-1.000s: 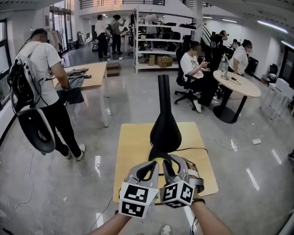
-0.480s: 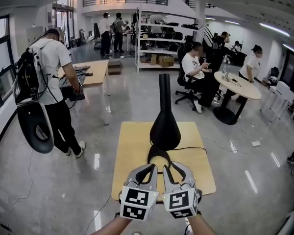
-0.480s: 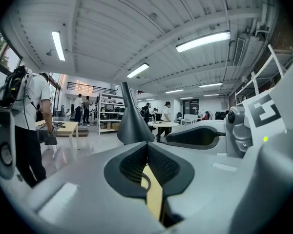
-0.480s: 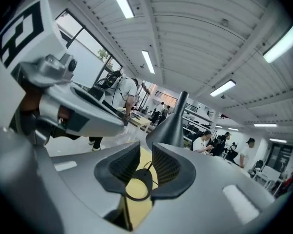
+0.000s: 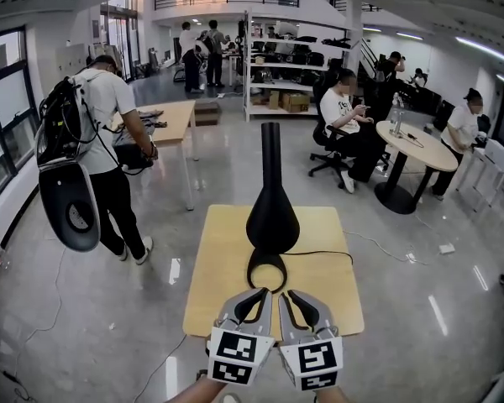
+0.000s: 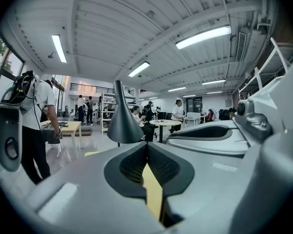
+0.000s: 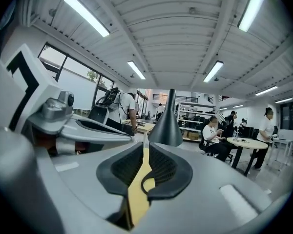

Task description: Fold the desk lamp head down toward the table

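A black desk lamp [image 5: 272, 217] stands on the small yellow table [image 5: 218, 259]: a ring-shaped foot, a bulbous body and a narrow neck rising straight up. It also shows ahead in the left gripper view [image 6: 123, 126] and the right gripper view [image 7: 167, 126]. Both grippers hover side by side over the table's near edge, apart from the lamp. My left gripper [image 5: 254, 296] [image 6: 147, 145] is shut, its tips meeting with nothing between them. My right gripper [image 5: 292, 296] [image 7: 146, 147] has just been closing; a thin slit remains and nothing is between its jaws.
A black cable [image 5: 319, 253] runs from the lamp across the table to the right. A person with a backpack [image 5: 101, 141] stands by a wooden table [image 5: 172, 116] at left. People sit near a round table [image 5: 420, 145] at right. Shelves [image 5: 286, 65] stand at the back.
Both grippers have drawn back from the lamp's foot toward the table's near edge. The right gripper has rolled upright and its jaws have narrowed. The lamp has not moved.
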